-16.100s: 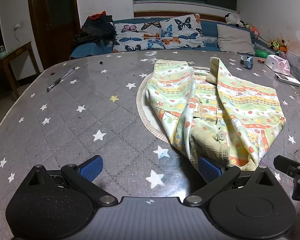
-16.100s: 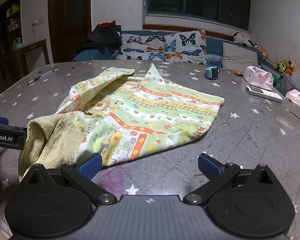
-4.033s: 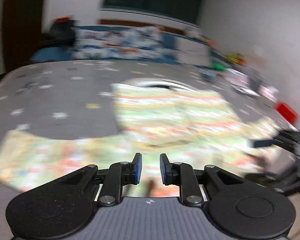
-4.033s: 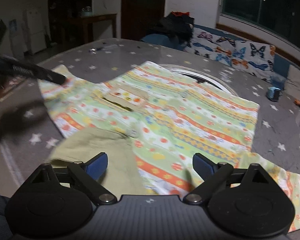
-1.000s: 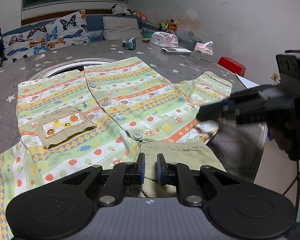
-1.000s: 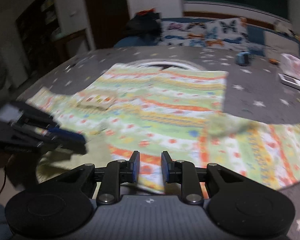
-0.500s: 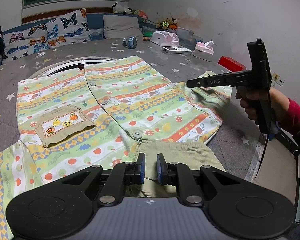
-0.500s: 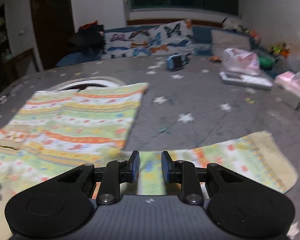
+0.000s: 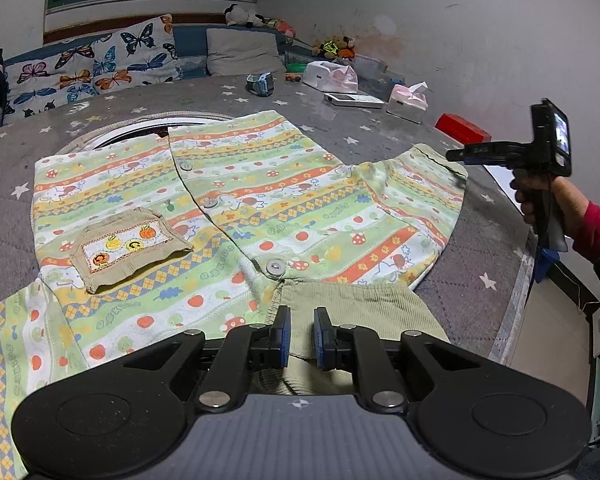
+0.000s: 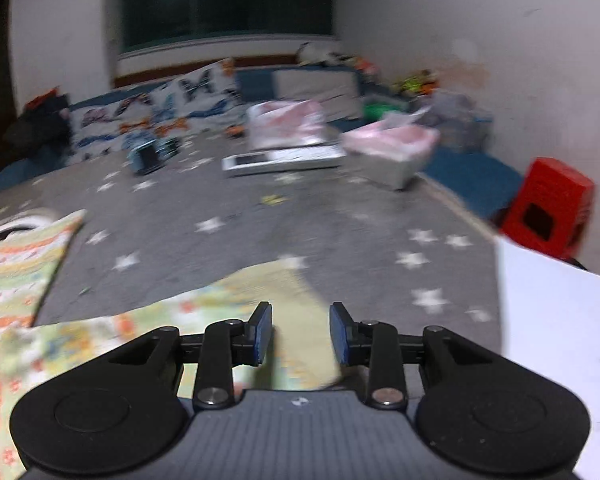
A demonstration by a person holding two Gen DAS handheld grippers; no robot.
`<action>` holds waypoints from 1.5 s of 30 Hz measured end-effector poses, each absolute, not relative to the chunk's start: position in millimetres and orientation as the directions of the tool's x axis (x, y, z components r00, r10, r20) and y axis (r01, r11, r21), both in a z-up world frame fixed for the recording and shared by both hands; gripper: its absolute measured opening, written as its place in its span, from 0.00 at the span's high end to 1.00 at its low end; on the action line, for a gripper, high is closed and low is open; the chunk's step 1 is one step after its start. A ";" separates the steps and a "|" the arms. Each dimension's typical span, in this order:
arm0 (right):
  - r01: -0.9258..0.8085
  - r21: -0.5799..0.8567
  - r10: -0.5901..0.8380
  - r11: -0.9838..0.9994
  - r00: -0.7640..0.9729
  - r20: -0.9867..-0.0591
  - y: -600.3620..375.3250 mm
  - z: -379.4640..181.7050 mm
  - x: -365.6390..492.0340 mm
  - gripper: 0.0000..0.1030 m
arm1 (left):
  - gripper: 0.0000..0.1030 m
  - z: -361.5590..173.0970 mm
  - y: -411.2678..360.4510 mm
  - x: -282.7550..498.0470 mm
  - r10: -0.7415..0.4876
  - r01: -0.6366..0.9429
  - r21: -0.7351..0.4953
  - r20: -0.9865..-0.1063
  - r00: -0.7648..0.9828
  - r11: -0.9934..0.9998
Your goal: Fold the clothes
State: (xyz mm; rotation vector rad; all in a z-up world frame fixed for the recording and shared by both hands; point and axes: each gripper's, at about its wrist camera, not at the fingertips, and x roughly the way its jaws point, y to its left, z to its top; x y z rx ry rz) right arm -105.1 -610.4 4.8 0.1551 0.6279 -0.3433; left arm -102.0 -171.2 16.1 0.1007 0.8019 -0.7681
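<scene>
Grey star-printed surface (image 9: pixel 360 128) carries a striped green-orange shirt (image 9: pixel 260 184); left gripper (image 9: pixel 299 338) pinches its collar, right gripper (image 10: pixel 300 334) fingers spreading over the sleeve.

Black grippers (image 9: pixel 299 338), blue pads (image 9: pixel 284 336), seemingly red sleeve cuff (image 9: pixel 592 226).

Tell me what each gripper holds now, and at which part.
The left gripper pinches the shirt's corduroy collar. The right gripper, jaws opening, holds nothing; the sleeve end lies beneath.
</scene>
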 end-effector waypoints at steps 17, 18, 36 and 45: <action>0.425 0.109 -0.281 0.898 0.748 -0.601 -612.9 -9.7 -124.8 0.61 | 0.87 17.4 -172.5 -103.3 -0.568 0.647 -0.184 -0.687 0.454 0.740; 0.427 0.109 -0.283 0.898 0.749 -0.599 -611.9 -9.9 -126.3 0.66 | 0.87 17.4 -172.7 -103.3 -0.568 0.647 -0.183 -0.687 0.454 0.740; 0.306 0.264 -0.161 0.915 0.875 -0.456 -587.7 47.1 -143.0 0.96 | 0.75 26.9 -160.0 -106.0 -0.545 0.599 -0.183 -0.669 0.505 0.779; -0.022 0.236 0.106 0.972 0.931 -0.349 -508.6 113.8 -142.1 0.96 | 0.75 30.8 -139.2 -110.4 -0.541 0.553 -0.211 -0.642 0.543 0.806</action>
